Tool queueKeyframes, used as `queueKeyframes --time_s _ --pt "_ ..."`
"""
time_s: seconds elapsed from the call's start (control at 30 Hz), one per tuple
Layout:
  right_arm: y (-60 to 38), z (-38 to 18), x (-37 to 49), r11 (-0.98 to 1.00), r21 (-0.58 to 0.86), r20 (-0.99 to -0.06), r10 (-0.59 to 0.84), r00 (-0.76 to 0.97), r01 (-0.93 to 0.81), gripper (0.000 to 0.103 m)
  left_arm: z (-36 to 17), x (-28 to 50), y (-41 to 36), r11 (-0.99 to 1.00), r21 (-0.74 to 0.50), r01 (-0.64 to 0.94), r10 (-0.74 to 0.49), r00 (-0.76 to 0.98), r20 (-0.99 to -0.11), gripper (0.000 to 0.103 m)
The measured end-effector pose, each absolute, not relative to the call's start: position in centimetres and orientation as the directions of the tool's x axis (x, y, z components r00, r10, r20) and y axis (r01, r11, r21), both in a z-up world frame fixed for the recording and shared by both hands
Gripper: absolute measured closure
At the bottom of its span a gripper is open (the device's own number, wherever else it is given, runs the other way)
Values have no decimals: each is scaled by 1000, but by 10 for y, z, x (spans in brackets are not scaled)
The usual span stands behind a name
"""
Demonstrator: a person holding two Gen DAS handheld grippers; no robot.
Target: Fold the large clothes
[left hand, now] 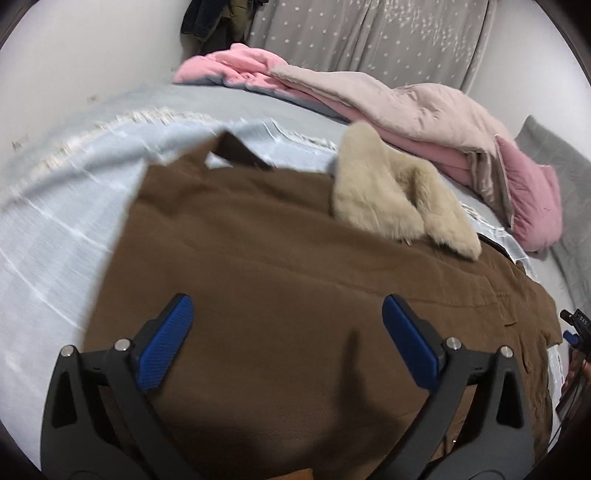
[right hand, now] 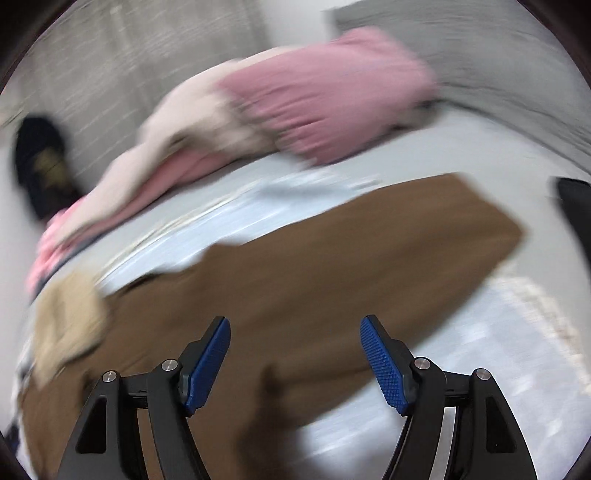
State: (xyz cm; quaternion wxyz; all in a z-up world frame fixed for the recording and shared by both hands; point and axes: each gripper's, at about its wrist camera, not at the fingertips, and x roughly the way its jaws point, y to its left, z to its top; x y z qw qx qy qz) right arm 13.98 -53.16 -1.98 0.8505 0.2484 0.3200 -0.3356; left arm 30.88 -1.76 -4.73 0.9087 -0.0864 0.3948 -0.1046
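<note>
Quilt (left hand: 424,110) w/ pink pillow (left hand: 532,199) crowds bed beyond brown coat (left hand: 258,258).

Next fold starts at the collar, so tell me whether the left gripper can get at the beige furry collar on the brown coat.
Probably yes. The left gripper stands open over the brown coat, and the beige furry collar lies exposed ahead, right of centre, with only flat fabric between.

Pink quilt (left hand: 424,122) heaped on the grey bed (left hand: 44,236) before starry curtains (left hand: 369,33).
</note>
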Motion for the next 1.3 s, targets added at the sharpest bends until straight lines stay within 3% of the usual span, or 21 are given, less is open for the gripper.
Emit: queueKeyframes --time_s 0.1,0.27,0.43,0.5,0.57,0.6,0.77,0.97,1.13,1.3 --pt "-591 -35 112 526 244 -739 -443 507 815 29 -55 315 -26 964 -217 153 -264 639 -722 1" --pt "-670 -64 78 280 346 -760 -476 443 895 30 -51 315 -13 920 -339 198 -384 633 -672 1" --pt "-694 -72 91 239 317 -744 -537 397 918 39 -50 314 -12 912 -354 205 -399 634 -663 1" --pt "-700 -74 101 260 323 -756 -508 413 910 75 -50 313 -12 910 -355 214 -406 633 -660 1" --pt "-701 -69 101 260 369 -736 -505 451 892 94 -50 313 -12 905 -363 221 -416 632 -654 1" --pt "-700 -64 99 269 393 -710 -518 476 879 96 -49 312 -11 903 -367 221 -420 631 -653 1" --pt "-671 -13 97 401 346 -617 -583 528 848 98 -43 314 -4 886 -414 207 -448 607 -656 1" --pt "-606 78 98 640 297 -437 -569 696 709 98 -33 316 11 839 -510 187 -514 579 -633 1" --pt "-513 155 112 839 240 -280 -422 862 488 98 -27 315 13 809 -551 206 -559 561 -611 1" --pt "-402 190 136 975 102 -241 -170 955 199 98 -13 309 11 783 -564 262 -600 558 -573 1"
